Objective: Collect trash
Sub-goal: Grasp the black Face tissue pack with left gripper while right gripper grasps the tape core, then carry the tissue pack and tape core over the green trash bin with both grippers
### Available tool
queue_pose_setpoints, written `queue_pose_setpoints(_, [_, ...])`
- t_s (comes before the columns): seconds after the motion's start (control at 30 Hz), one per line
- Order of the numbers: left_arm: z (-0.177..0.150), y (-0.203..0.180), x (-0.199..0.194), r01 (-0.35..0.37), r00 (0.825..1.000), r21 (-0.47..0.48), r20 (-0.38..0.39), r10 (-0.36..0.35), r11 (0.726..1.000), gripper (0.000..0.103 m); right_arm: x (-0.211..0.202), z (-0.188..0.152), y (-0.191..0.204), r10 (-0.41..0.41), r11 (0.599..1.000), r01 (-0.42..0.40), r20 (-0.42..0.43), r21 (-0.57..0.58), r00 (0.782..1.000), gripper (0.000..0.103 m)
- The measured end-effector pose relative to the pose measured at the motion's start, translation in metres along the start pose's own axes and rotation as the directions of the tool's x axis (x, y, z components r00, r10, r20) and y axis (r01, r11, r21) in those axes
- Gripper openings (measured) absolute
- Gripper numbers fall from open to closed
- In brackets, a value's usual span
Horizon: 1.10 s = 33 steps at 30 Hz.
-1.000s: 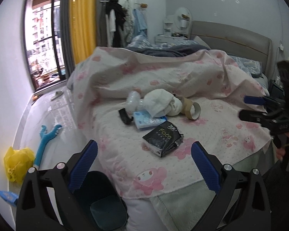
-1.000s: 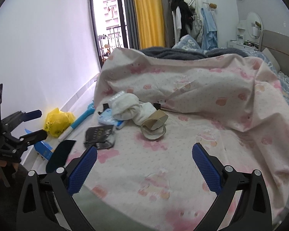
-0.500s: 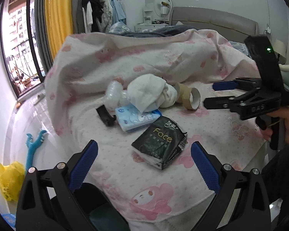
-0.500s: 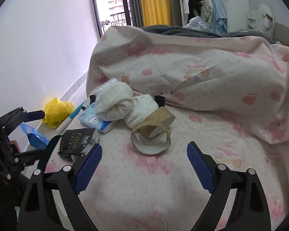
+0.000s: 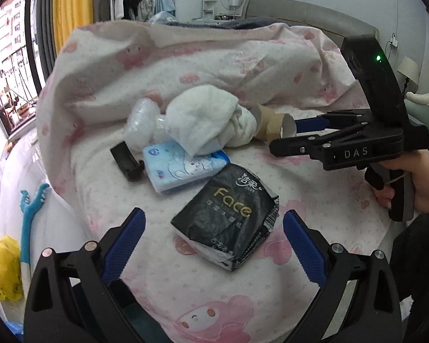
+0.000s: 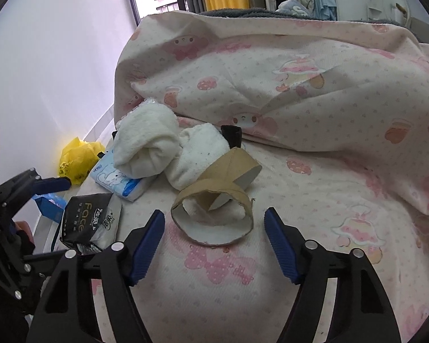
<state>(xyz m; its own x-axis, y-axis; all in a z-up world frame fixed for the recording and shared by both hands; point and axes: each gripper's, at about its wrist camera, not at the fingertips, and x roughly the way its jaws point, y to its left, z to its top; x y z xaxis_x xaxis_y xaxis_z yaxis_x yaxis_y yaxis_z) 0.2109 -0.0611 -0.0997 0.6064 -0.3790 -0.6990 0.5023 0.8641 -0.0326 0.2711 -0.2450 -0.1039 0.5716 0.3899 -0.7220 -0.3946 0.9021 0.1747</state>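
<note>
The left gripper (image 5: 211, 234) was held with its ribbed blue jaws wide apart just short of a crinkled black tissue pack (image 5: 227, 218) lying on the bed (image 5: 314, 205), whose sheet was printed with pink cartoons. Beyond the pack a soft blue-and-white tissue packet (image 5: 183, 170) was seen, touching a curved black clip (image 5: 127, 161) at its left. Behind these lay a rolled fluffy white towel (image 5: 203, 127), with clear bubble wrap (image 5: 141, 123) beside it.

The right gripper (image 6: 214, 238) was likewise held open, its jaws flanking a flattened ring of brown cardboard (image 6: 214, 210); a second cardboard tube (image 6: 237, 165) leaned on the towel behind it. In the left view only the tube ends were shown, partly hidden by the right gripper.

On the floor a crumpled yellow bag (image 6: 77, 155) was visible in both views; a blue plastic handle (image 5: 31, 208) was shown by the left view alone.
</note>
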Motion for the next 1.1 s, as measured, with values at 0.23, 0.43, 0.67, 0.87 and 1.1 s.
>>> queue_pose_setpoints(0.23, [0.000, -0.002, 0.014, 0.009, 0.999, 0.006, -0.034, -0.008, 1.000, 0.085, -0.003, 0.002, 0.005, -0.030, 0.999, 0.030, 0.000, -0.017, 1.000, 0.054])
queue_pose_setpoints(0.43, [0.001, -0.006, 0.018, 0.015, 0.999, 0.015, -0.043, -0.015, 1.000, 0.074, -0.020, 0.009, 0.004, -0.017, 1.000, 0.017, 0.035, 0.003, 0.999, 0.054])
queue_pose_setpoints(0.67, [0.006, -0.004, -0.002, 0.042, 0.999, -0.005, 0.009, -0.041, 0.999, 0.069, -0.031, 0.025, 0.015, -0.009, 1.000, 0.010, 0.088, -0.006, 0.996, 0.054])
queue_pose_setpoints(0.87, [0.007, 0.003, -0.022, 0.023, 0.999, -0.014, 0.049, -0.022, 1.000, 0.069, -0.033, 0.038, 0.041, 0.023, 0.999, -0.018, 0.114, -0.040, 0.993, 0.054])
queue_pose_setpoints(1.1, [-0.007, 0.046, -0.045, -0.090, 0.994, -0.126, 0.051, 0.097, 0.988, 0.069, -0.020, 0.052, 0.085, 0.088, 0.994, -0.079, 0.119, -0.074, 0.989, 0.054])
